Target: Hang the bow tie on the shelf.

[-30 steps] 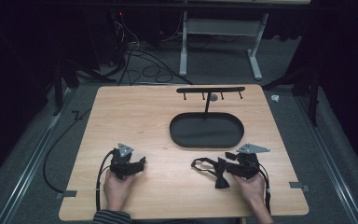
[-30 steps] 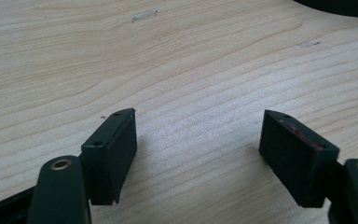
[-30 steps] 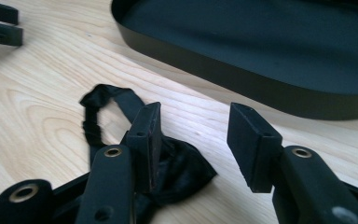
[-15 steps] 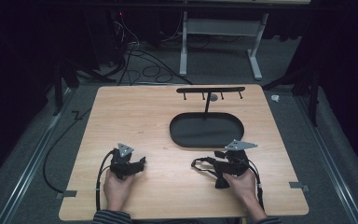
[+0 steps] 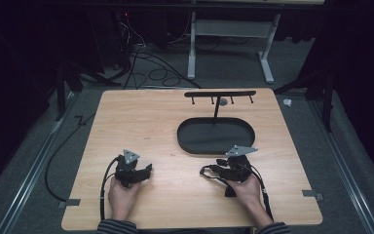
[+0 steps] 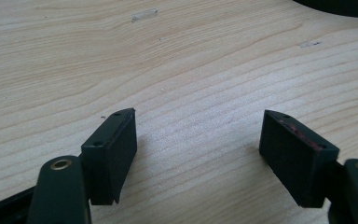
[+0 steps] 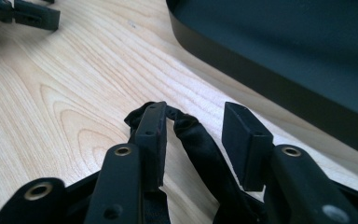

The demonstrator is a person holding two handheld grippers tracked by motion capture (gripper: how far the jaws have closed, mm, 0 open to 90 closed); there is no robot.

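Note:
My left gripper [image 5: 145, 170] rests on the wooden table [image 5: 151, 122] at the front left, held by a hand. Its jaws stand wide open over bare wood [image 6: 198, 121], with nothing between them. At the front right, just below the black oval tray [image 5: 185, 141], sits my right gripper [image 5: 220, 165]. In the right gripper view its jaws are apart [image 7: 196, 109], and a black strap [image 7: 200, 144] lies looped between them, draped against the left jaw. From above, the strap [image 5: 208, 171] curls out to the left of that gripper.
A black rack with a crossbar and small hooks [image 5: 220, 93] rises from the tray's far side. The tray's wall [image 7: 261, 70] runs close to the right of my right jaws. Cables trail from both grippers toward the table's front edge.
My right gripper has shifted left and turned a little, bringing the black strap along. The left gripper has stayed put.

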